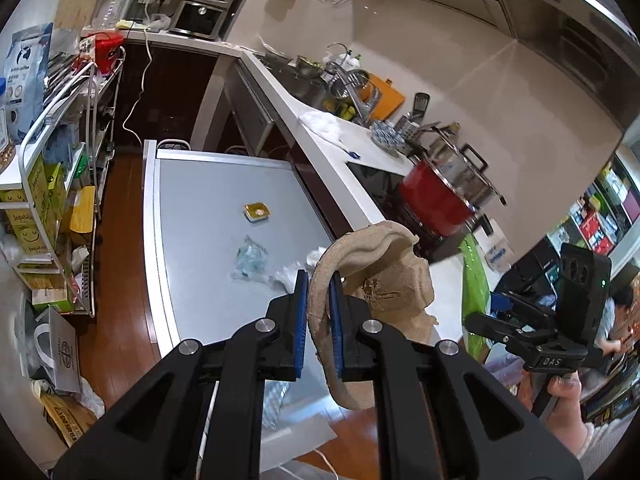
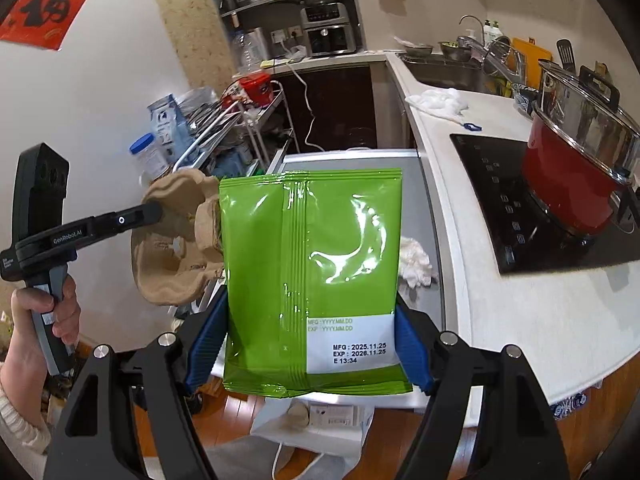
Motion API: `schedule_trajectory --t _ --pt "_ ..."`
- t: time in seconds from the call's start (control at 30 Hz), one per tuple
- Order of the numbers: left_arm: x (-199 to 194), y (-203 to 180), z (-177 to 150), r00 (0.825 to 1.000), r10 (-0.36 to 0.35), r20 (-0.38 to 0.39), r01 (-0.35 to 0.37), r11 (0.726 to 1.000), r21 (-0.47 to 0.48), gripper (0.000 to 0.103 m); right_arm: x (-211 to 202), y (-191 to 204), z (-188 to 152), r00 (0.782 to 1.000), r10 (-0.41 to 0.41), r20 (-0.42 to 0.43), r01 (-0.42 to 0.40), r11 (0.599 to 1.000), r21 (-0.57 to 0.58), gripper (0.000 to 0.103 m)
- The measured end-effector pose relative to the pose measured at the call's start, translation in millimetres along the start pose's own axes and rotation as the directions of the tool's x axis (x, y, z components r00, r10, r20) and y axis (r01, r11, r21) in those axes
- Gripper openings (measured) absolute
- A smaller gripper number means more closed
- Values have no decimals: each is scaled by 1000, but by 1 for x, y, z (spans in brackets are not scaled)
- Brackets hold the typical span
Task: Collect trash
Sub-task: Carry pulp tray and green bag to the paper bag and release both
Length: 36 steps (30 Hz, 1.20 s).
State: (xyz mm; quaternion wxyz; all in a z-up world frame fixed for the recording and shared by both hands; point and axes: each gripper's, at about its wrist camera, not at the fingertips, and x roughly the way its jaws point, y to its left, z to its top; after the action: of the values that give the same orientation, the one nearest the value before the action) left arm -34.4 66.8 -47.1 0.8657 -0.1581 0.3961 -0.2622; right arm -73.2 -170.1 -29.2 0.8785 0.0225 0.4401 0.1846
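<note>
Above the grey tabletop, the left gripper pinches a cardboard cup carrier, the right gripper clamps a green bag; a sauce tub, crumpled plastic and tissue remain.

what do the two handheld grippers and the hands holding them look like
Both grippers, left gripper and right gripper, are black with silver rivets and ribbed blue pads. One body reads DAS, the other GenRobot.AI. Bare hands grip the handles, with pale knit cuffs.

pot on cooktop | sauce cup on table
</note>
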Motion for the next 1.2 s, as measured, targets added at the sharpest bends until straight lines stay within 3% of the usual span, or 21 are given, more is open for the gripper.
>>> schedule_trajectory --t 0.2,0.37,0.6,0.73,0.97,1.2 --pt "-1 -19 -39 995 45 -88 -40 997 67 12 -1 -5 -39 994 9 -106 -9 1000 0 73" --pt "13 -20 -82 976 64 -207 -51 996 68 12 21 -17 -86 968 10 -250 -1 999 34 73" --pt "55 -13 -147 925 139 -355 -114 989 92 12 77 -25 -149 907 31 -420 2 997 78 73" --pt "82 -4 -172 896 209 -391 -165 976 143 12 117 -26 -177 873 2 -488 24 999 47 73" --pt "123 15 -198 861 286 -422 -213 954 211 12 173 -26 -206 846 -26 -532 48 998 27 73" --pt "136 26 -207 841 311 -443 -232 947 224 12 208 -37 -208 849 29 -528 39 992 118 74"
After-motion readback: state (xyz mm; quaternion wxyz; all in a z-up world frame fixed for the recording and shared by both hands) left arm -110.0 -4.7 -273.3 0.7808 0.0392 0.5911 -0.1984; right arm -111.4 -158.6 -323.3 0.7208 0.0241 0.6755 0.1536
